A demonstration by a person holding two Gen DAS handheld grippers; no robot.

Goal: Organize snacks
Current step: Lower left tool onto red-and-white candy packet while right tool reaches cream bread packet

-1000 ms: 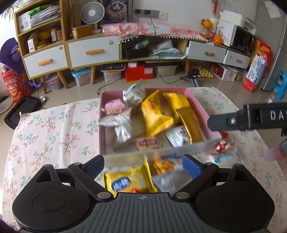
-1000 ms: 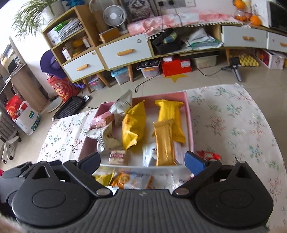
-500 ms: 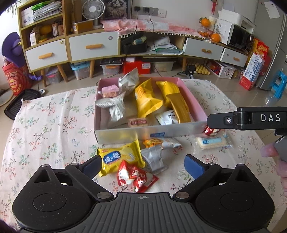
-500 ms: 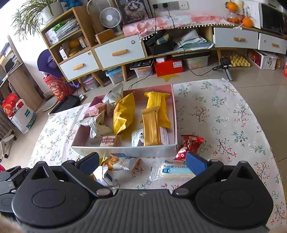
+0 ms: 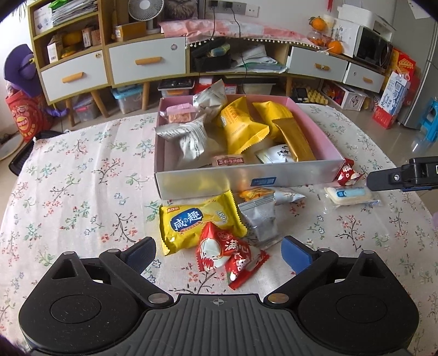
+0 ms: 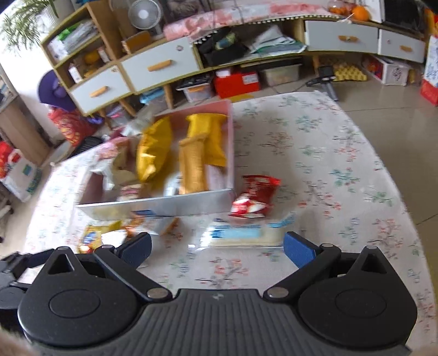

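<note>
A pink-lined box (image 5: 246, 178) (image 6: 164, 205) on the flowered tablecloth holds several yellow, gold and silver snack packs. Loose snacks lie in front of it: a yellow pack (image 5: 197, 221), a red packet (image 5: 227, 254), a grey pouch (image 5: 260, 219), an orange-and-silver pack (image 5: 268, 194), a white-and-blue bar (image 5: 347, 194) (image 6: 238, 232) and a small red packet (image 5: 346, 172) (image 6: 254, 197). My left gripper (image 5: 219, 256) is open just above the red packet. My right gripper (image 6: 217, 247) is open, right in front of the white-and-blue bar; it also shows at the left view's right edge (image 5: 402, 178).
Behind the table stand low cabinets with white drawers (image 5: 147, 60), shelves, storage bins and a fan (image 5: 145, 13). Flowered cloth (image 5: 76, 178) lies bare left of the box, and also right of it (image 6: 328, 164). The table's edge curves near on both sides.
Both grippers have pulled back and lower from the box, so the loose snacks in front of it came into view. The right view now blurs as it moves toward the white-and-blue bar.
</note>
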